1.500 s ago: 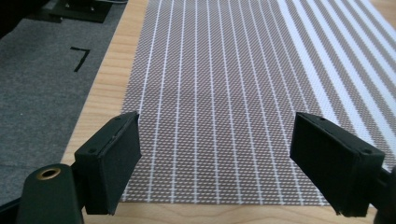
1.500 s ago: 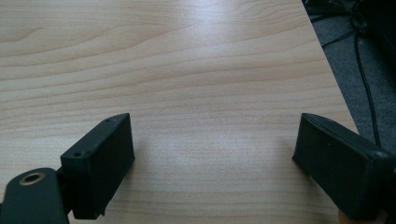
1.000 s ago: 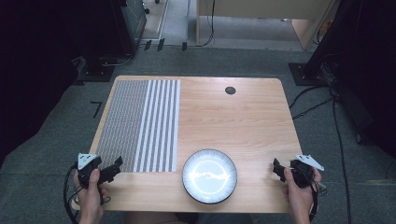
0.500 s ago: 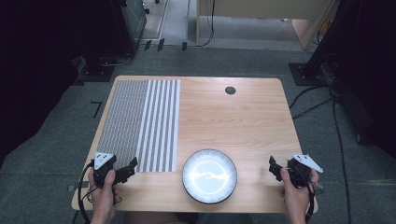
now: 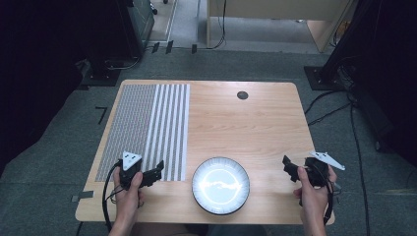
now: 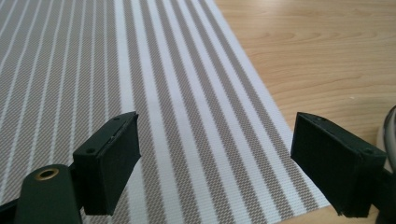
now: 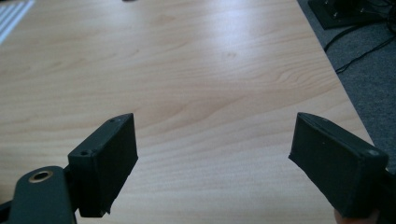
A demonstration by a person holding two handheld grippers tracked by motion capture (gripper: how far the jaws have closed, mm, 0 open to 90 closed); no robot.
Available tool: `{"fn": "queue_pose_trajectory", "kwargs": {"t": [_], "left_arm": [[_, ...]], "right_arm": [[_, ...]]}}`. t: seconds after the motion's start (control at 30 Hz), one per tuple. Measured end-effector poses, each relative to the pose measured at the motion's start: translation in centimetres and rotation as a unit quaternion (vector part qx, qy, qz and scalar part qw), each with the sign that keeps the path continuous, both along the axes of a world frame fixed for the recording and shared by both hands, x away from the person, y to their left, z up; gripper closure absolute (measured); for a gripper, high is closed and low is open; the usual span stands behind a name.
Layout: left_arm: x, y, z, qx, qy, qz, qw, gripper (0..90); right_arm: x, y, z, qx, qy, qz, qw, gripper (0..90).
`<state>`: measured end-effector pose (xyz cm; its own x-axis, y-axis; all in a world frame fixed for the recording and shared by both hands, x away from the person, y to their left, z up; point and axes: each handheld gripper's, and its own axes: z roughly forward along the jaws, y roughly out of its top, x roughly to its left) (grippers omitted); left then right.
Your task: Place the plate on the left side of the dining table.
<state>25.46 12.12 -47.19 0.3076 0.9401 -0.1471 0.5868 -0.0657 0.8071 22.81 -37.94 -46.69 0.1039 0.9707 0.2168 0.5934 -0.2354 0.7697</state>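
Currently the left gripper [image 5: 156, 172] hovers jaws wide and empty over the near right corner of the striped placemat [image 5: 147, 125]. Plate [image 5: 220, 185] sits near-centre; right gripper [image 5: 287, 166] is equally spread, empty, over bare table [image 5: 255, 123]. Approach stage, probably; next the left likely pinches the mat's edge.

Bright, even overhead light w/ glare on plate [image 5: 220, 186]; dark room edges, gripper-view jaws slightly soft.
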Motion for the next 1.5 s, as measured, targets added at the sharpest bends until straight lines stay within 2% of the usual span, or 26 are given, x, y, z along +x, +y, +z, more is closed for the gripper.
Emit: {"fn": "queue_pose_trajectory", "kwargs": {"t": [0.07,0.1,0.2,0.27,0.37,0.47,0.67,0.8,0.83,0.87,0.93,1.0,1.07,1.23,1.3,1.33,1.37,1.4,1.43,1.5], "left_arm": [[0.1,-0.2,0.0,-0.003,0.001,-0.002,1.0000,15.4],[0.2,-0.6,-0.1,-0.011,0.001,-0.005,0.9999,15.4],[0.0,-1.2,-0.2,-0.006,-0.002,-0.019,0.9998,15.4],[-0.2,-1.6,-0.2,-0.010,-0.003,-0.025,0.9996,15.4],[-0.4,-2.3,-0.1,-0.039,0.003,-0.040,0.9985,15.4],[-0.8,-3.2,-0.1,-0.044,0.003,-0.059,0.9973,15.5],[-1.6,-4.5,-0.3,-0.042,0.008,-0.081,0.9958,15.5],[-2.0,-5.1,-0.2,-0.049,0.005,-0.097,0.9941,15.5],[-2.1,-5.3,-0.1,-0.051,0.004,-0.100,0.9937,15.5],[-2.2,-5.4,-0.1,-0.053,0.004,-0.104,0.9932,15.4],[-2.4,-5.7,0.0,-0.056,0.001,-0.111,0.9923,15.5],[-2.5,-5.9,0.0,-0.057,0.001,-0.117,0.9914,15.5],[-2.7,-6.3,0.0,-0.058,0.002,-0.125,0.9904,15.5],[-3.0,-6.7,0.0,-0.054,0.005,-0.133,0.9897,16.5],[-3.1,-6.9,0.0,-0.051,0.004,-0.136,0.9894,17.0],[-3.2,-7.1,0.0,-0.051,0.004,-0.135,0.9895,19.3],[-3.4,-7.2,0.0,-0.053,0.003,-0.139,0.9890,25.2],[-3.4,-7.3,0.0,-0.055,0.003,-0.140,0.9886,25.2],[-3.6,-7.4,0.0,-0.061,0.001,-0.147,0.9873,28.1],[-3.8,-7.6,0.0,-0.068,0.000,-0.158,0.9851,35.5]], "right_arm": [[0.1,0.0,0.0,0.004,-0.005,-0.004,1.0000,14.5],[0.0,0.2,-0.1,0.019,-0.011,-0.009,0.9997,14.5],[-0.2,0.5,-0.4,0.017,-0.019,-0.011,0.9996,14.7],[-0.2,1.3,-1.0,0.003,-0.005,0.001,1.0000,14.8],[-0.3,1.9,-1.6,0.007,-0.001,0.010,0.9999,15.0],[-0.4,2.5,-1.9,0.010,0.004,0.017,0.9998,14.9],[-0.9,3.5,-1.4,0.011,-0.006,0.029,0.9995,16.0],[-1.2,4.3,-1.1,0.008,-0.012,0.038,0.9992,17.1],[-1.2,4.5,-1.0,0.008,-0.014,0.039,0.9991,18.1],[-1.2,4.9,-0.9,0.014,-0.016,0.030,0.9993,23.3],[-1.2,5.1,-0.8,0.017,-0.020,0.030,0.9992,24.0],[-1.3,5.4,-0.6,0.026,-0.027,0.037,0.9986,25.5],[-1.4,6.1,-0.5,0.022,-0.037,0.050,0.9978,28.2],[-1.5,7.1,-0.5,0.017,-0.042,0.072,0.9964,29.7],[-1.5,7.6,-0.7,0.027,-0.039,0.089,0.9949,37.7],[-1.6,7.9,-0.8,0.032,-0.039,0.102,0.9935,41.8],[-1.6,8.4,-1.0,0.040,-0.039,0.123,0.9908,47.8],[-1.6,8.4,-1.0,0.040,-0.039,0.123,0.9908,47.8],[-1.7,8.6,-1.1,0.039,-0.038,0.126,0.9906,48.9],[-1.8,9.1,-1.2,0.040,-0.040,0.141,0.9884,51.7]]}}
